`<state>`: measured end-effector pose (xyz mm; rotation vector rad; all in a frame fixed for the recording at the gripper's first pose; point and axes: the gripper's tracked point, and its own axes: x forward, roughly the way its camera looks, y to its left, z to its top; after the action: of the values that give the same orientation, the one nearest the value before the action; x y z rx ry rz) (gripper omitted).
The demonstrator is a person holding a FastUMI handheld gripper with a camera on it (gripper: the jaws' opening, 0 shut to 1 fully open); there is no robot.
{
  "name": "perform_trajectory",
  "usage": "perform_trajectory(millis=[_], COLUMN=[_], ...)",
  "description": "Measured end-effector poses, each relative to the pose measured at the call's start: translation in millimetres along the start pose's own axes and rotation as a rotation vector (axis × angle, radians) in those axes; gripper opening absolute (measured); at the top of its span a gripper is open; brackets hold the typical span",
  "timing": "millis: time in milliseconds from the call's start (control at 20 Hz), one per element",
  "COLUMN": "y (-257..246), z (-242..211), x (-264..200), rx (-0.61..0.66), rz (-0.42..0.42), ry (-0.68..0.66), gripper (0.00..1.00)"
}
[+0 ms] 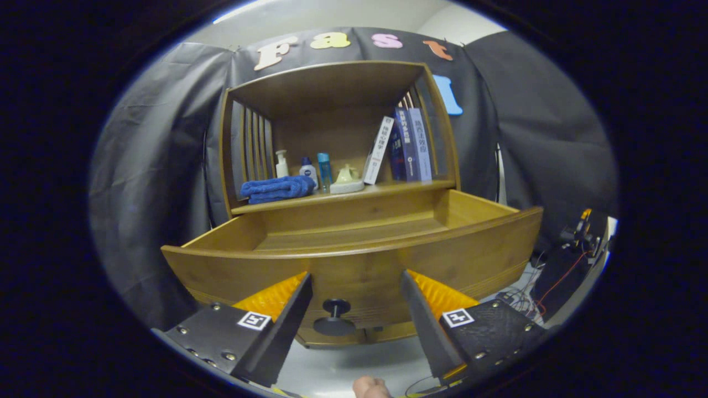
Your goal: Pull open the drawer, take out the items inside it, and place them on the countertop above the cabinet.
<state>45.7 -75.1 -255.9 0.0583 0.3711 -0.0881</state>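
The gripper (357, 282) hangs wide open before the drawer (354, 260), holding nothing, its fingers apart either side of the knob (336, 316) and clear of it. The drawer stands pulled out from the cabinet (337, 138); its visible floor looks bare. On the countertop (387, 190) above sit a folded towel (276, 189), bottles (307, 170), a dish (347, 182) and leaning books (406, 145).

The hand-held gripper (357, 284) is spread wide, its fingers flanking the open drawer's (354, 260) knob (336, 316).
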Motion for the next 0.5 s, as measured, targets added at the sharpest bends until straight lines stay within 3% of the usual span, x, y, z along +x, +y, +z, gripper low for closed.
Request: perform_trajectory(millis=[300,500], y=[9,7], z=[-7,-5], x=[2,19], rx=[-0.132,-0.104], rz=[-0.016,0.017], ry=[-0.073,-0.089], gripper=[0.99,0.99])
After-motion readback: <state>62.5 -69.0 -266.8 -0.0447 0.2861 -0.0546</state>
